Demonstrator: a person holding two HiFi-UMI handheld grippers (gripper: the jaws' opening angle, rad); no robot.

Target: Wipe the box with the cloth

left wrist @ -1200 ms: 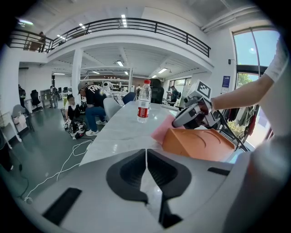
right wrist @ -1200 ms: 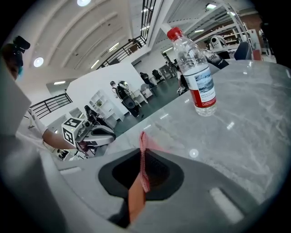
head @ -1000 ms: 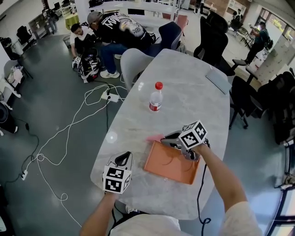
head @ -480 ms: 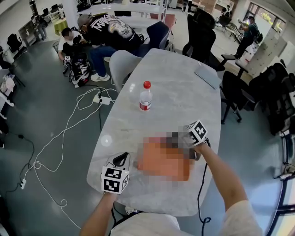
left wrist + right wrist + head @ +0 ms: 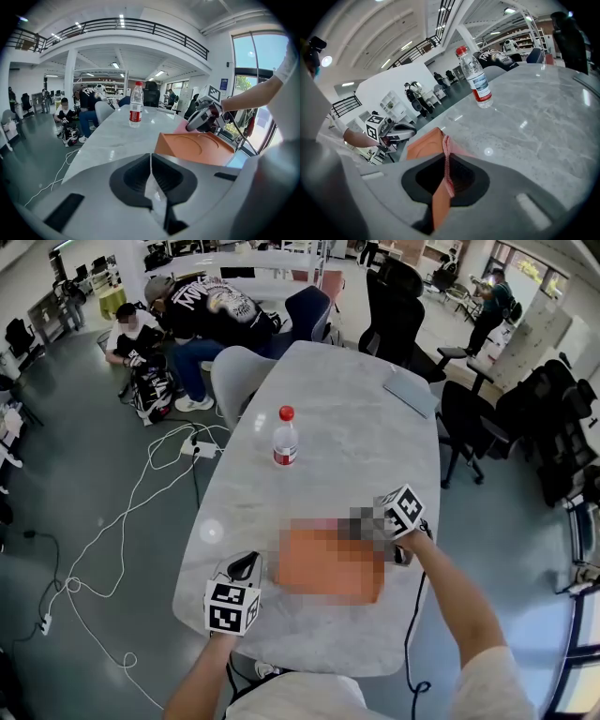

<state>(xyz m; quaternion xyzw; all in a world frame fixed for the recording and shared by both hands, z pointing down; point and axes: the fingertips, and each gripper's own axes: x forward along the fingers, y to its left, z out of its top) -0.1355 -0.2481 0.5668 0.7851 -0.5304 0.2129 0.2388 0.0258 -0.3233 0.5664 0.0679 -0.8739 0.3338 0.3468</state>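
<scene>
The orange box [image 5: 328, 566] lies flat on the near part of the marble table [image 5: 356, 418]; a mosaic patch covers it in the head view. My right gripper [image 5: 356, 522] sits at the box's far edge, shut on a pink cloth [image 5: 446, 151] that hangs between its jaws over the box [image 5: 422, 146]. Left of the box, my left gripper [image 5: 246, 564] hovers near the table's front edge, shut with nothing held. From the left gripper view I see the box [image 5: 197, 149] and the right gripper [image 5: 193, 125] above its far side.
A water bottle [image 5: 285, 437] with a red cap stands upright mid-table, beyond the box. A thin grey slab [image 5: 410, 391] lies at the far right edge. Chairs [image 5: 234, 376] ring the table. Cables [image 5: 141, 502] trail on the floor at left, and people crouch beyond.
The head view has shifted a little. My right gripper with the cloth seems slightly further right along the box's far edge. The left gripper has stayed put.
</scene>
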